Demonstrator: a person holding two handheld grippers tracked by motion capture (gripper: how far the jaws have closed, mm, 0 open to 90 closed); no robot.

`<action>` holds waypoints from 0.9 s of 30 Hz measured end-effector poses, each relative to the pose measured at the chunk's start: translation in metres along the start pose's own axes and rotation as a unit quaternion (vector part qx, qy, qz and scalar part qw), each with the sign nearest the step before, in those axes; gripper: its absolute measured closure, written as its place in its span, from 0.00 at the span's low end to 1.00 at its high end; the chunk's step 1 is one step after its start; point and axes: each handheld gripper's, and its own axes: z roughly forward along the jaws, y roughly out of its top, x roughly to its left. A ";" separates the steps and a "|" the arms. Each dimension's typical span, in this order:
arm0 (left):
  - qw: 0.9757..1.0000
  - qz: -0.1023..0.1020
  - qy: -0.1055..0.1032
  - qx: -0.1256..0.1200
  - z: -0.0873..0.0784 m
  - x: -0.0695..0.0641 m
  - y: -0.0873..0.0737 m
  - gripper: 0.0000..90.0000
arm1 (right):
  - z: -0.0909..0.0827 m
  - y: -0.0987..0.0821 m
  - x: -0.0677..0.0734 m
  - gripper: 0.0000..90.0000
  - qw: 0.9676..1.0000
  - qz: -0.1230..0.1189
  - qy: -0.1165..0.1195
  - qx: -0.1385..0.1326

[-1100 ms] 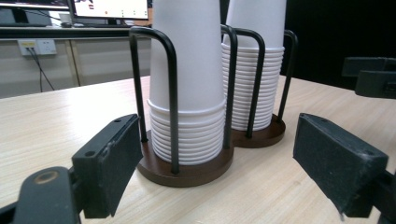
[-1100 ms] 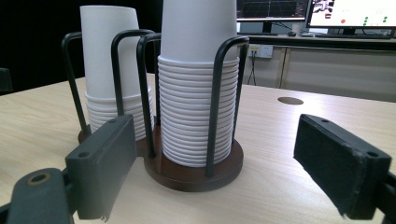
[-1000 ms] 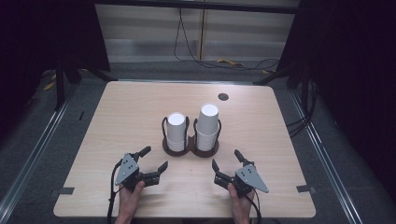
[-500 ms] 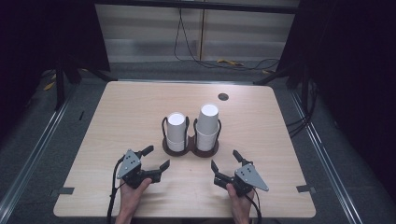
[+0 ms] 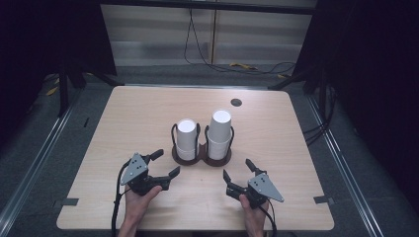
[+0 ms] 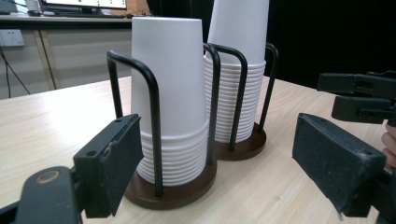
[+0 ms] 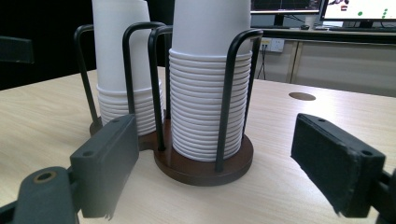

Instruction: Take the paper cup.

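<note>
Black foam-faced jaws of the right hand-held gripper (image 5: 238, 172) have just been closing a little, yet they stand wide with nothing between them; the left hand-held gripper (image 5: 165, 163) gapes empty too. Both sit near, apart from the cup holder (image 5: 201, 157) at the counter (image 5: 123, 118) middle. A good grab, I judge, takes the taller right cup stack (image 5: 220, 133) above the wire loops. Cup tops are cut off in both gripper views.
</note>
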 end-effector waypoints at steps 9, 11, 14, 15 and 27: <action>1.000 0.003 -0.014 0.002 0.002 0.003 0.013 0.20 | -0.001 0.000 -0.001 0.17 1.000 0.002 0.007 -0.002; 1.000 0.004 -0.014 0.003 0.002 0.006 0.016 0.19 | -0.001 0.000 -0.001 0.17 1.000 0.002 0.007 -0.001; 1.000 0.001 -0.021 0.008 0.004 0.009 0.021 0.19 | 0.000 0.000 -0.001 0.17 1.000 0.003 0.006 0.000; 1.000 0.001 -0.025 0.008 0.004 0.010 0.023 0.19 | 0.000 0.000 -0.001 0.17 1.000 0.003 0.009 0.002; 0.999 0.021 -0.035 0.032 0.009 0.020 0.043 0.21 | 0.000 0.000 -0.001 0.18 1.000 0.002 0.009 0.003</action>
